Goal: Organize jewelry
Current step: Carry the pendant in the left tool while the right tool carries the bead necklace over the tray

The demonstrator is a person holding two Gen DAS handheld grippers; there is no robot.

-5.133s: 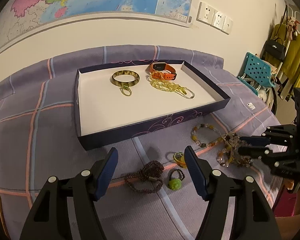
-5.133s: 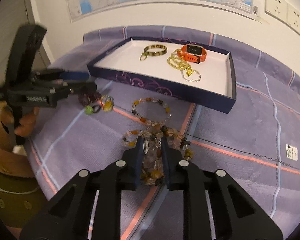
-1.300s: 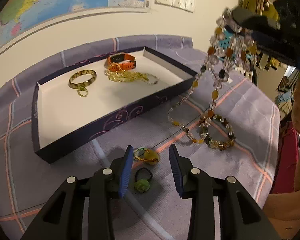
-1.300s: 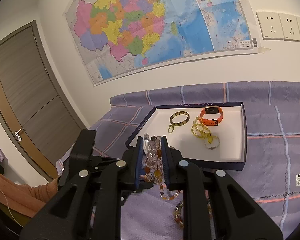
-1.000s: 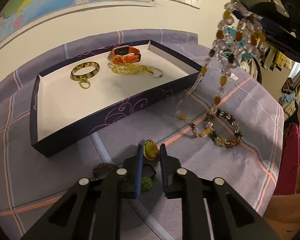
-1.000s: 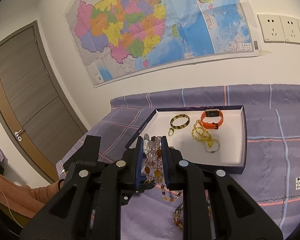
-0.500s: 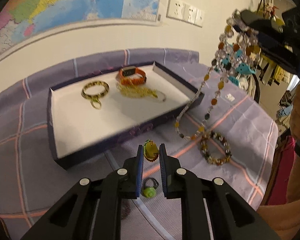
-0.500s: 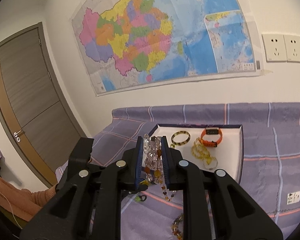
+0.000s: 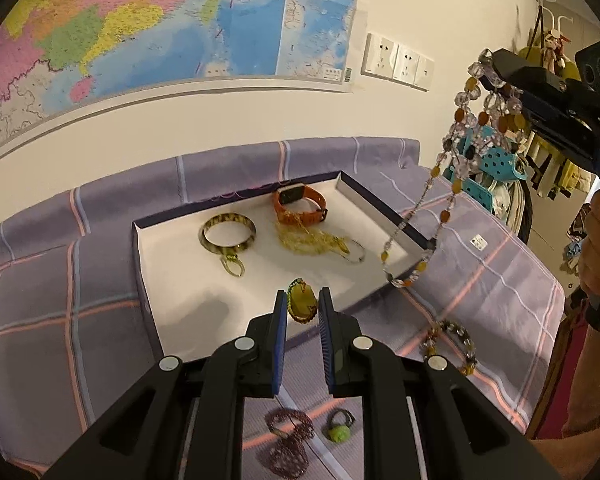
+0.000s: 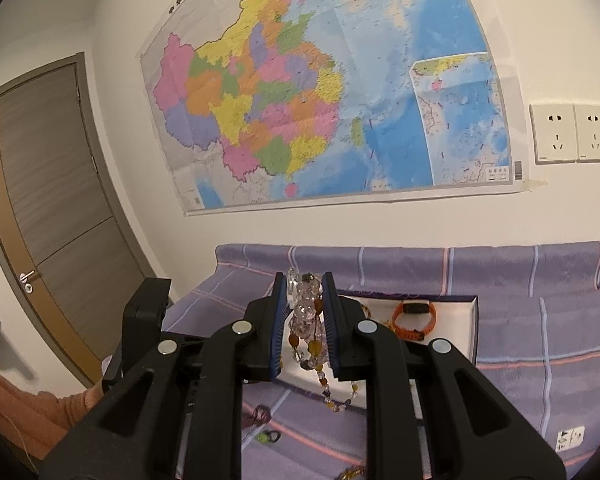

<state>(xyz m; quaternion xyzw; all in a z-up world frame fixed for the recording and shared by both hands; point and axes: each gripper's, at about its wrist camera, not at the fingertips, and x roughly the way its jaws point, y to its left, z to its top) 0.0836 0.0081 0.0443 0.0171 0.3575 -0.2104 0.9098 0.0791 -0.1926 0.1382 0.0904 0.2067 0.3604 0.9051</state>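
Your left gripper point(image 9: 303, 306) has its jaws nearly closed on the amber pendant point(image 9: 302, 303), held above the tray point(image 9: 172, 304) near its 6 o'clock edge; your right gripper point(image 10: 303, 304) clamps the beaded necklace point(image 10: 306, 312), whose strand dangles toward 6 o'clock, high over the tray; the map's point(image 10: 300, 92) print is too small to read.

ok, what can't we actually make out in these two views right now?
- Bead necklace: the left wrist view shows it hanging from the right gripper, but the lower end blends with the beads lying on the cloth.
- Box tray: in the right wrist view the gripper bodies hide most of it.
- Yellow pendant in the left gripper: contact points hidden behind the pads.
- Green ring: too small in the right wrist view.
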